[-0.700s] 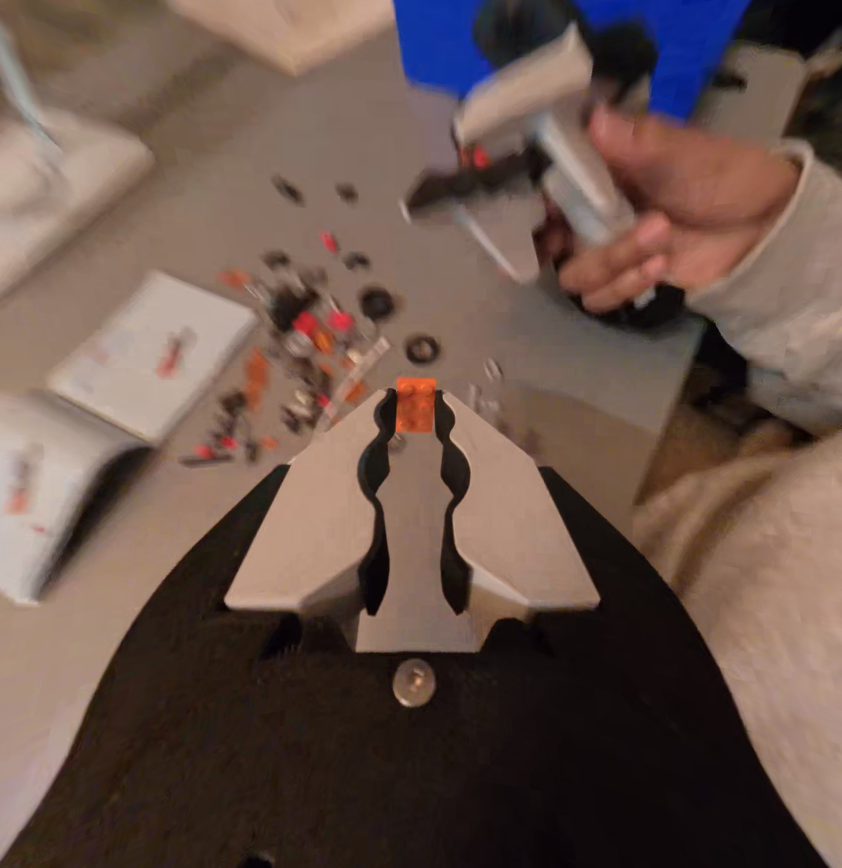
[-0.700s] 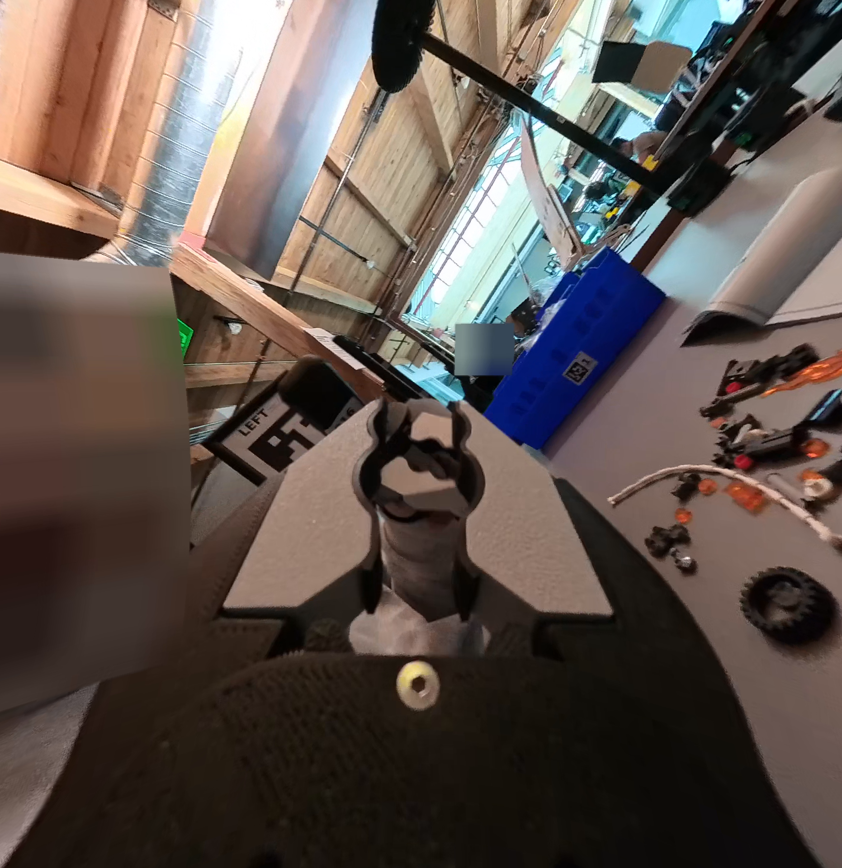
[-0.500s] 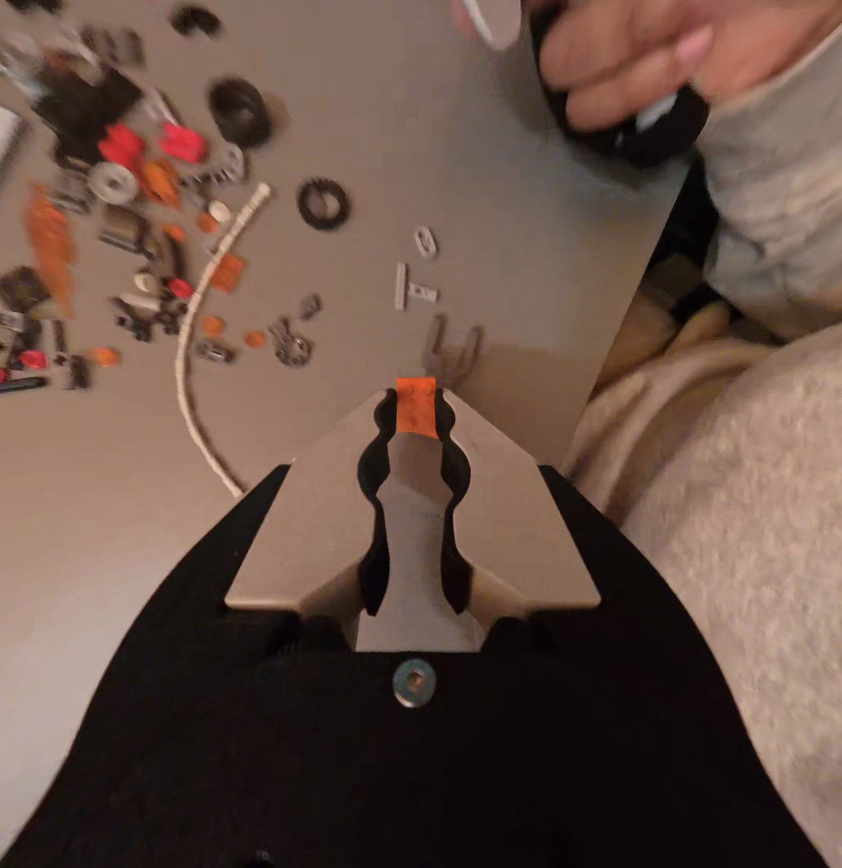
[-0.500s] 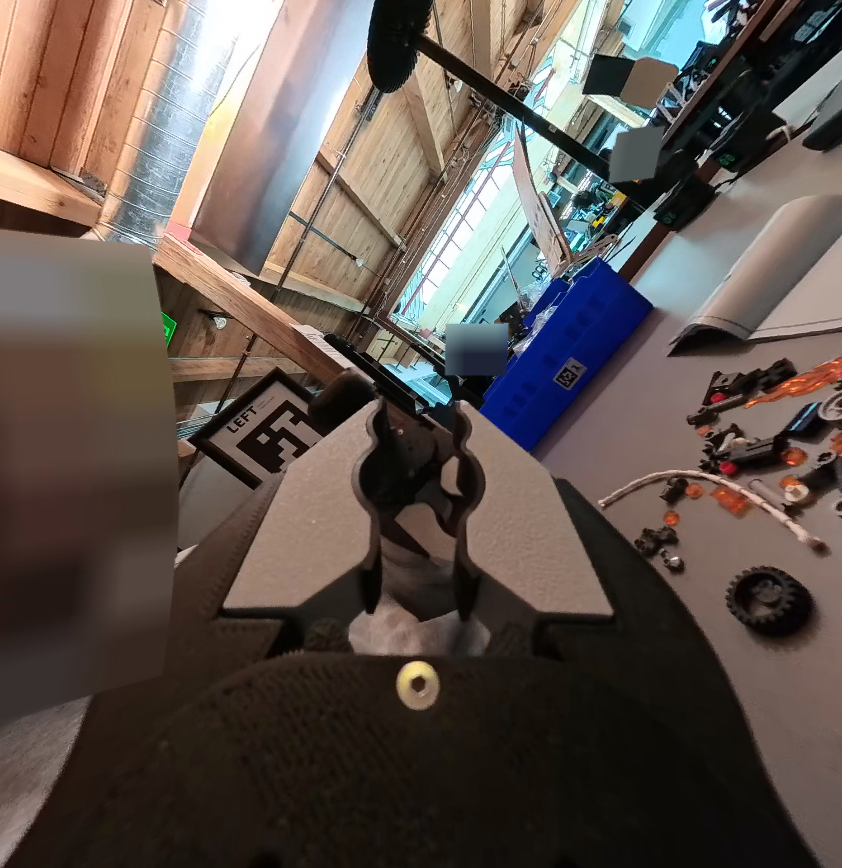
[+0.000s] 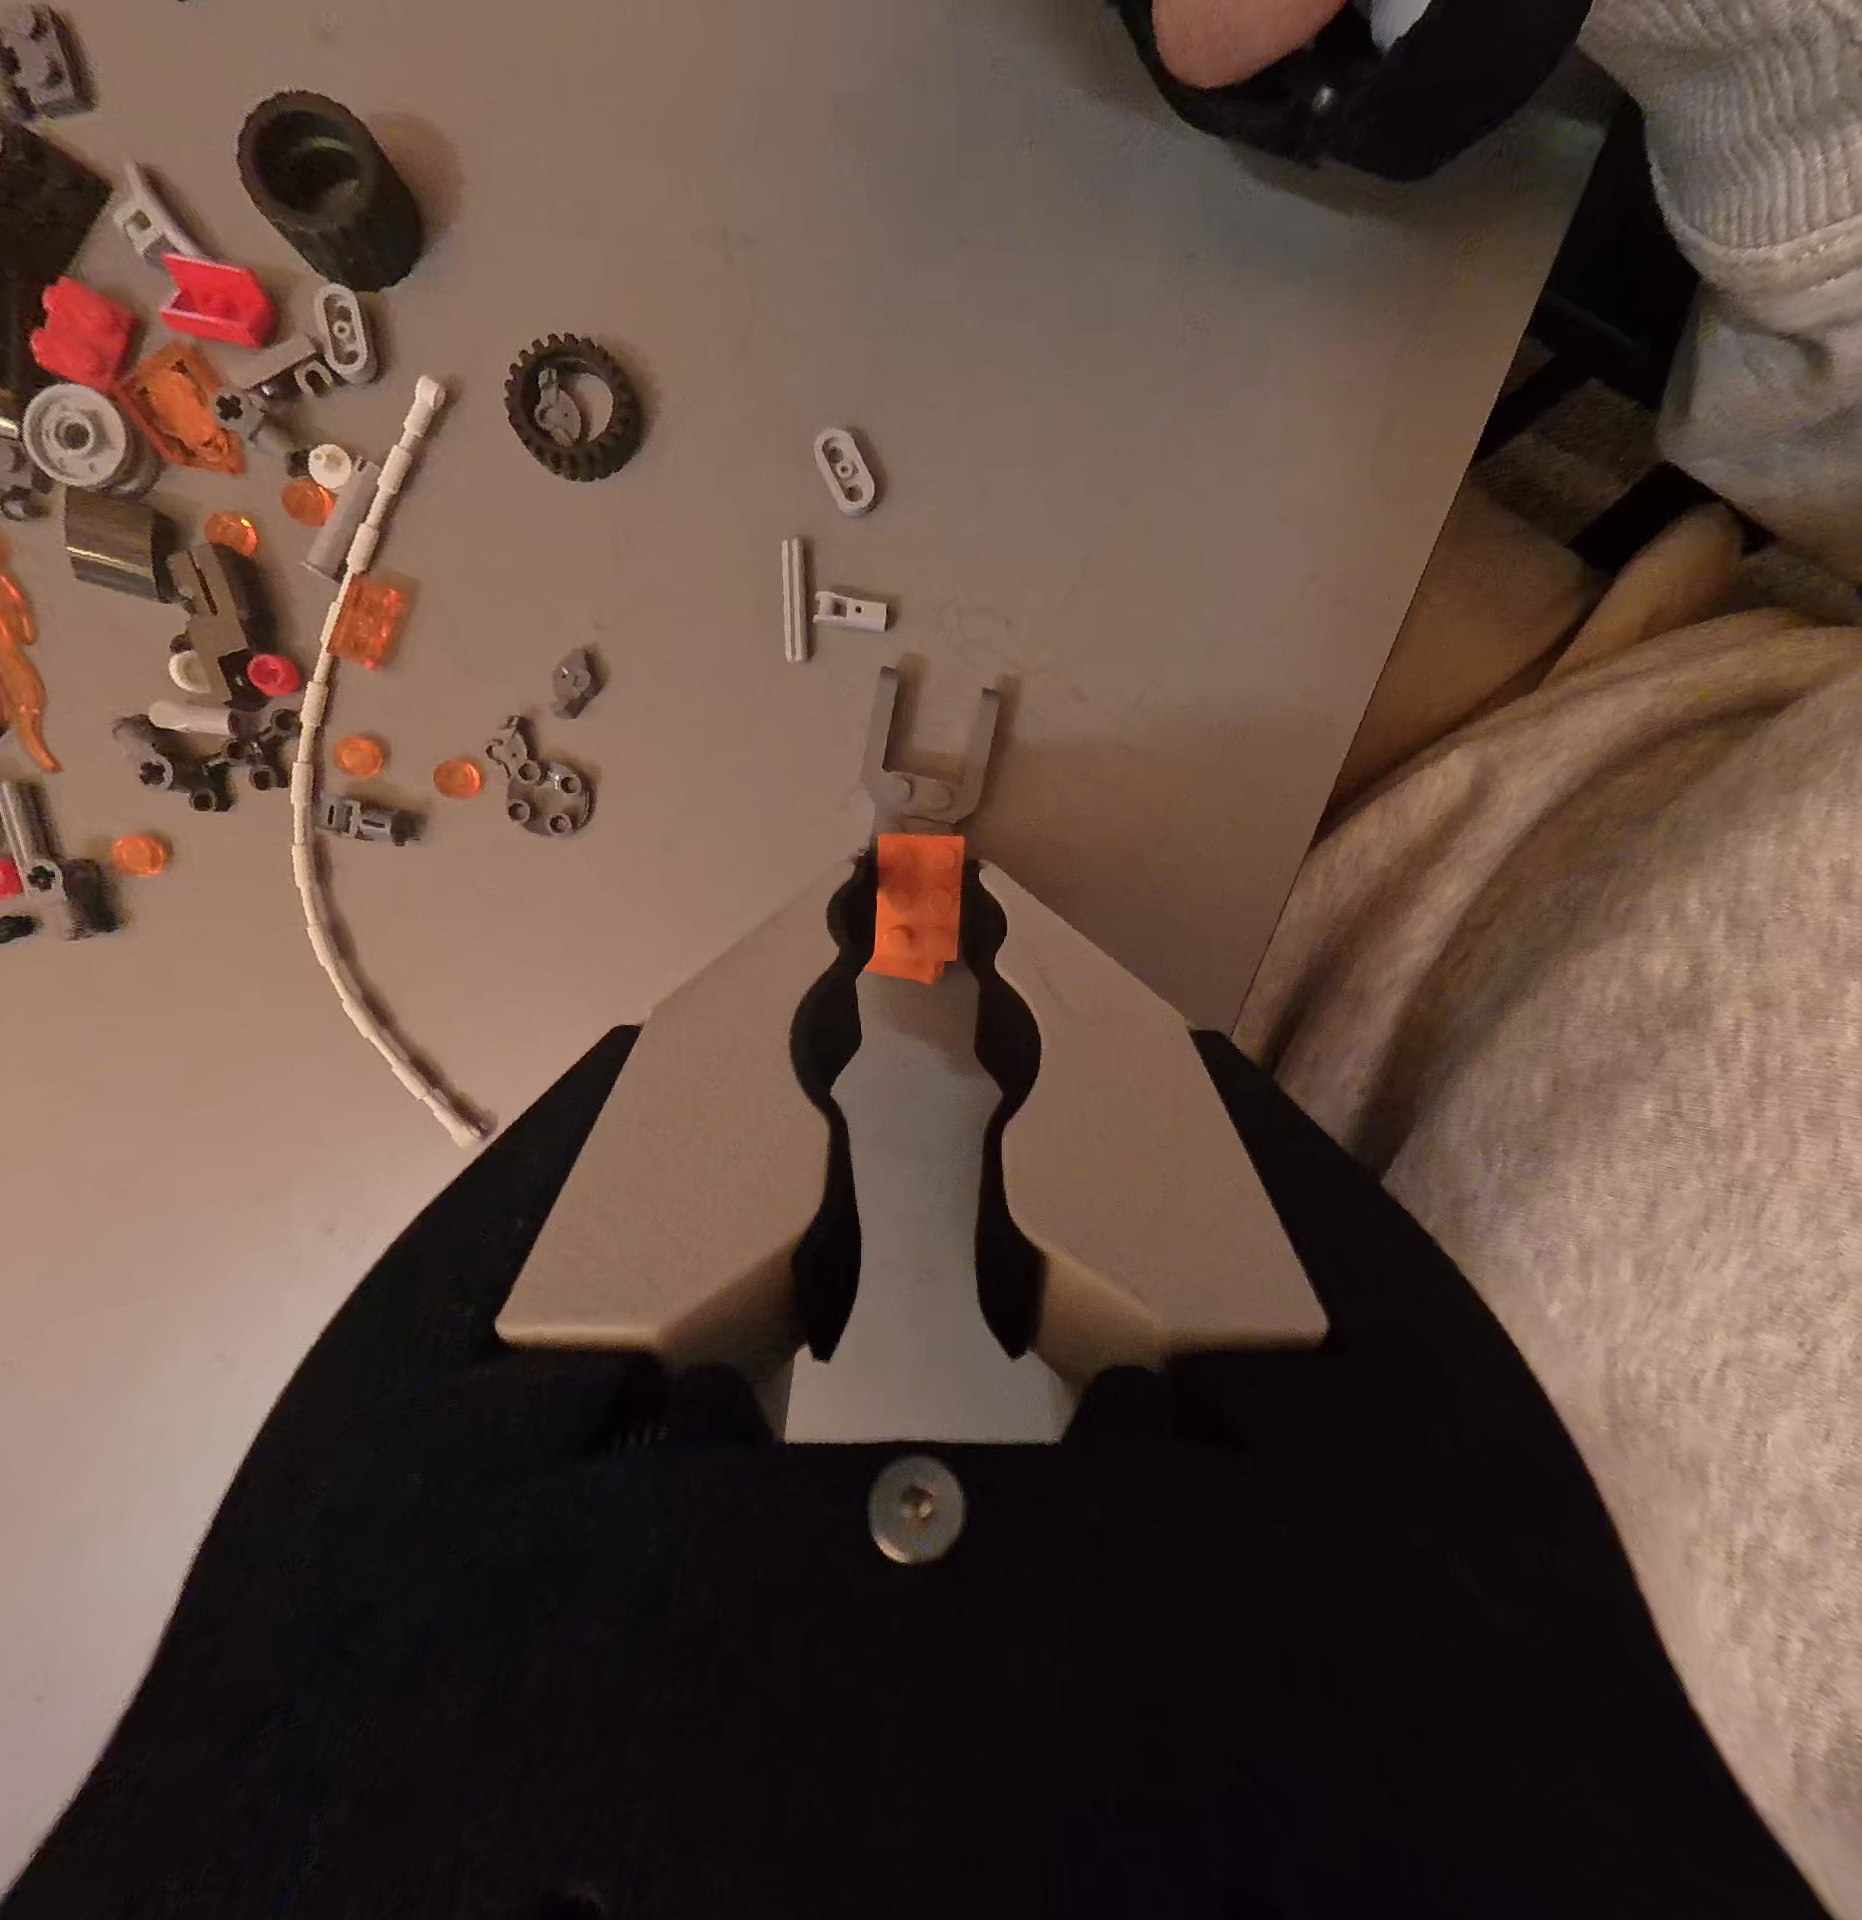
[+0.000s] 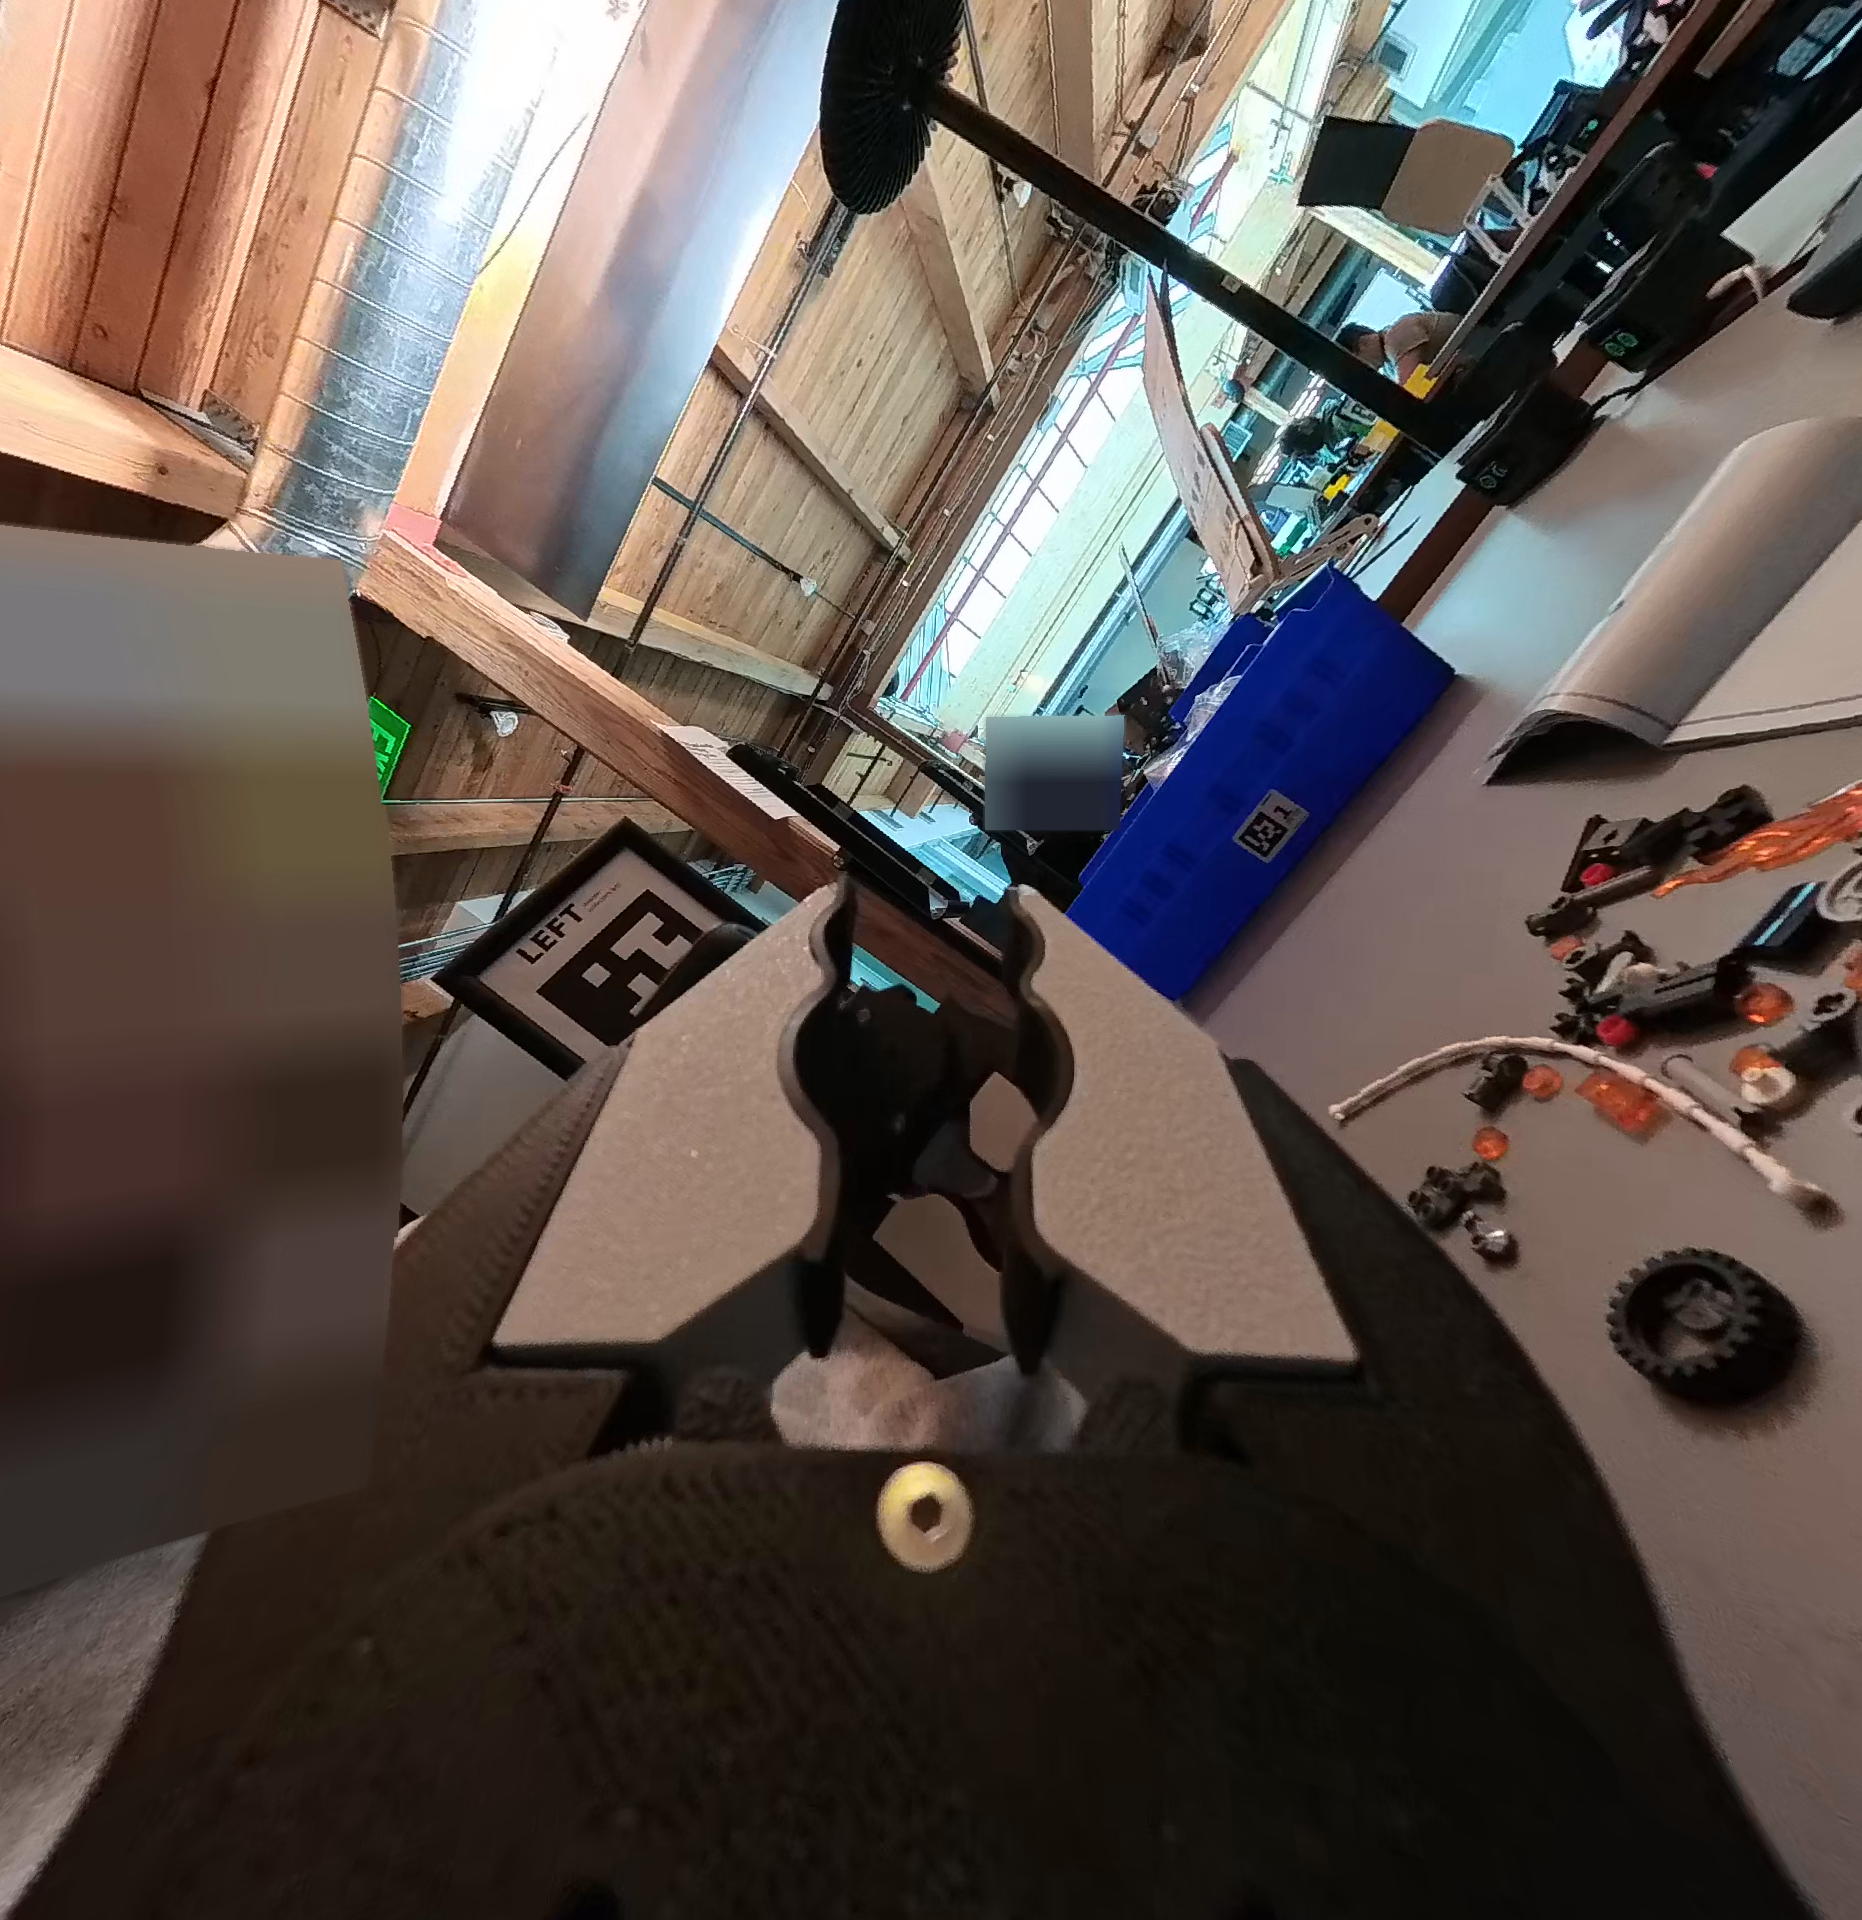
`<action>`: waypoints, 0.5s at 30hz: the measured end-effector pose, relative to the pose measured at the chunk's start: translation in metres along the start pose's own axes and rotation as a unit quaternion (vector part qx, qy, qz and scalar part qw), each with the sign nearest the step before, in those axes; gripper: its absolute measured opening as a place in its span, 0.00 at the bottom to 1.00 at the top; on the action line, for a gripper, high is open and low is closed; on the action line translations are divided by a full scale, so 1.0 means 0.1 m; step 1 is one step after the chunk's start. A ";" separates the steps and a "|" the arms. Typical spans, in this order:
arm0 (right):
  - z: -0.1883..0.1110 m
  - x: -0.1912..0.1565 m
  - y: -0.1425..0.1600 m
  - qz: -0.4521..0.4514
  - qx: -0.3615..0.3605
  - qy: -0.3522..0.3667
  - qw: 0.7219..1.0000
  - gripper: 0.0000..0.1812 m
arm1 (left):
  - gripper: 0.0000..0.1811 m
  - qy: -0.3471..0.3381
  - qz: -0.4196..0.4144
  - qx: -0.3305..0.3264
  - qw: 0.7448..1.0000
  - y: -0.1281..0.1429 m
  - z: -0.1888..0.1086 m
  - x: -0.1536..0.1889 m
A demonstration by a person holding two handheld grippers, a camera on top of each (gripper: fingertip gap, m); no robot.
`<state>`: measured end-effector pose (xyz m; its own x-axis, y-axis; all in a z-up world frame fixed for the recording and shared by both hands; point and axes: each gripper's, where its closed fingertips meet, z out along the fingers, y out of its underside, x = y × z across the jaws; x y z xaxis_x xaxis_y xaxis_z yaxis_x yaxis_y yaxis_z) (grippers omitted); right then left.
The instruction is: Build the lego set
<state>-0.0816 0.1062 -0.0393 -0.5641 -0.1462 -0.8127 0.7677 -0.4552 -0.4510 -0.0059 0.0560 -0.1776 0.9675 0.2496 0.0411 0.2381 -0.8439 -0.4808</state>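
Note:
My left gripper point(image 5: 914, 864) is shut on a small orange brick point(image 5: 914, 920), studs facing the camera, just above the grey table point(image 5: 1010, 312). A grey fork-shaped piece point(image 5: 932, 764) lies on the table right beyond the fingertips. My right gripper point(image 6: 927, 920) is open, tilted up off the table towards the room. Nothing shows clamped between its fingers. A dark shape shows through the gap, behind a black-and-white marker plate point(image 6: 615, 966) on the left gripper.
Loose parts lie left of the left gripper: a wide black tyre point(image 5: 329, 192), a small tyre point(image 5: 572, 421), a white ribbed hose point(image 5: 355, 748), red and orange bits. The table edge point(image 5: 1415, 644) runs close on the right, beside a lap. A blue bin point(image 6: 1270, 790) stands farther back. The left gripper's tips are roughly 15 centimeters from the right gripper's.
The left gripper has swung down and closer to the table, still holding the orange brick; the fork piece now sits at its tips. The right gripper has left the left view.

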 end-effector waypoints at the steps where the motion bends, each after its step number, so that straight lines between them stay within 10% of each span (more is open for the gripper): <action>1: 0.00 0.00 0.00 0.000 0.000 0.000 1.000 0.14 | 0.09 -0.002 0.004 -0.002 1.000 0.01 0.01 0.00; 15: 0.01 -0.02 0.00 0.004 0.001 -0.009 1.000 0.14 | 0.09 -0.019 0.027 0.005 0.999 -0.03 0.02 -0.02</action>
<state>-0.0804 0.1060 -0.0372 -0.5637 -0.1644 -0.8094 0.7711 -0.4560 -0.4444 -0.0084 0.0594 -0.1778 0.9749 0.2219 -0.0177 0.1851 -0.8519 -0.4899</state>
